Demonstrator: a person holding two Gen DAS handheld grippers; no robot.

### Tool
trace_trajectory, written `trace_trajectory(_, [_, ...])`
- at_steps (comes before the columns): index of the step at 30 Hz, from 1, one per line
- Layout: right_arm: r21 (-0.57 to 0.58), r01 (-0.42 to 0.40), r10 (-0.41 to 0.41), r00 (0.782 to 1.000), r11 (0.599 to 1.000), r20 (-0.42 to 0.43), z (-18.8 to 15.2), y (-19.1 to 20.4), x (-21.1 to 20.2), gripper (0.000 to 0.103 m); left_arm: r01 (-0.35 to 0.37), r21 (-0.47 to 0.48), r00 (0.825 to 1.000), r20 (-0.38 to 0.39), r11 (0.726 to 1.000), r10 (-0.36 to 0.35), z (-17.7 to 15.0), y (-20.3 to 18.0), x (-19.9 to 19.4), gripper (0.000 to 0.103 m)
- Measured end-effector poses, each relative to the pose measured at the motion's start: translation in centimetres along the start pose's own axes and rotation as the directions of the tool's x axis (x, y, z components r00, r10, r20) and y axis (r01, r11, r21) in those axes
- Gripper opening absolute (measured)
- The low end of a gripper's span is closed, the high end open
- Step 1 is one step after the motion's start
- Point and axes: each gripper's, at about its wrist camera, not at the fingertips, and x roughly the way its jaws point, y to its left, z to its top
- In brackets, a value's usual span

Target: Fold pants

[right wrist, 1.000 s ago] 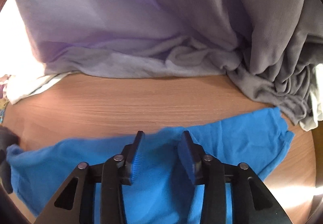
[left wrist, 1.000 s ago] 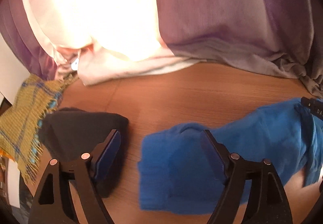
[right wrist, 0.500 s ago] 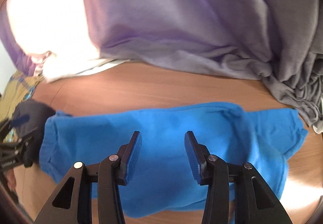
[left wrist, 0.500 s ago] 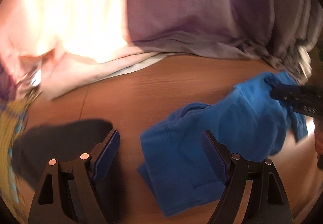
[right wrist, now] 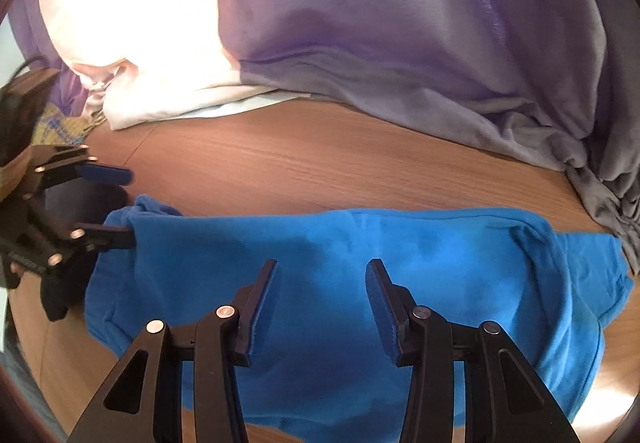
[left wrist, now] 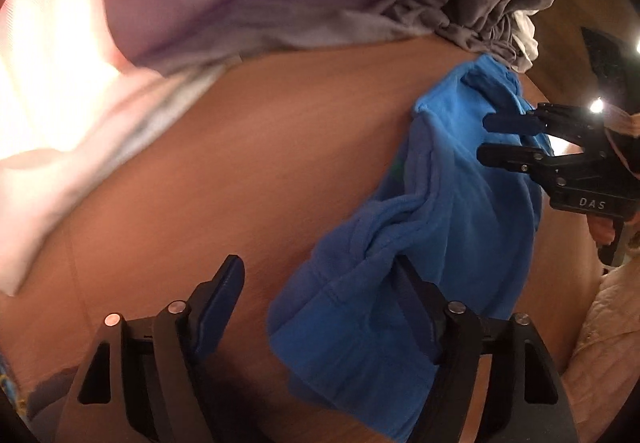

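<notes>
Pants [right wrist: 348, 255], bright blue and of a thick fleecy knit, lie stretched across the wooden table [right wrist: 320, 163], roughly flat in the right wrist view and bunched into ridges at the end nearest the left gripper [left wrist: 320, 303]. Cloth like this should be light, soft and limp, not slippery and in no way fragile; it will likely sag and drag on the wood when lifted, so a hem, waistband or doubled edge looks the best place to pinch (a single layer in the middle would probably just tent up).

One finger of the left gripper lies against the rumpled end of the pants while the other stands over bare wood, jaws spread wide and gripping nothing. The right gripper [right wrist: 322, 291] hovers over the middle of the garment, jaws well apart, with blue cloth showing between them and nothing caught; whether the fingertips touch the fabric I cannot tell.

Beyond the pants, a purple-grey draped cloth [right wrist: 400, 23] and a white cloth [right wrist: 160, 83] crowd the far edge of the table, well apart from the garment's middle.
</notes>
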Motion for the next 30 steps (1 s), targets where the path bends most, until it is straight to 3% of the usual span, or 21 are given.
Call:
trace_trajectory(4, [0.016,0.003,-0.003,1.000,1.000,-0.012,-0.1,-0.5,0.4,0.045,0.074,-0.027,0.997,-0.032,0.997,-0.075,-0.2,-0.3,1.1,0.061])
trace_trajectory(6, [0.027,0.007,-0.007,1.000,1.000,-0.016,-0.1,-0.9,0.6,0.045,0.035,-0.050,0.999,-0.033,0.998,-0.037,-0.2,-0.6,1.1,0.050])
trace_trajectory(12, [0.044,0.027,-0.026,0.999,0.999,-0.018,-0.7,-1.5,0.3,0.045,-0.011,-0.078,1.000,0.016,0.997,0.012,-1.4,-2.7,-2.6,0.040])
trace_trajectory(15, [0.058,-0.001,0.001,1.000,0.998,-0.012,-0.9,-1.7,-0.1,0.045,-0.025,-0.143,0.999,-0.040,0.989,0.019,-1.9,-3.3,-3.0,0.034])
trace_trajectory(19, [0.071,-0.013,0.013,1.000,0.997,0.003,-0.9,-2.0,-0.7,0.045,0.030,-0.279,0.992,-0.108,0.960,-0.062,-2.3,-2.8,-3.7,0.032])
trace_trajectory(24, [0.053,-0.007,0.006,1.000,0.999,0.018,-0.3,-1.3,-0.4,0.045,-0.035,-0.439,0.968,-0.239,0.898,-0.080,-3.0,0.1,-1.0,0.033])
trace_trajectory(30, [0.031,0.018,-0.018,1.000,0.999,-0.014,-0.3,-1.1,1.5,0.045,-0.102,-0.467,0.960,-0.279,0.878,-0.037,-3.1,1.1,1.0,0.037])
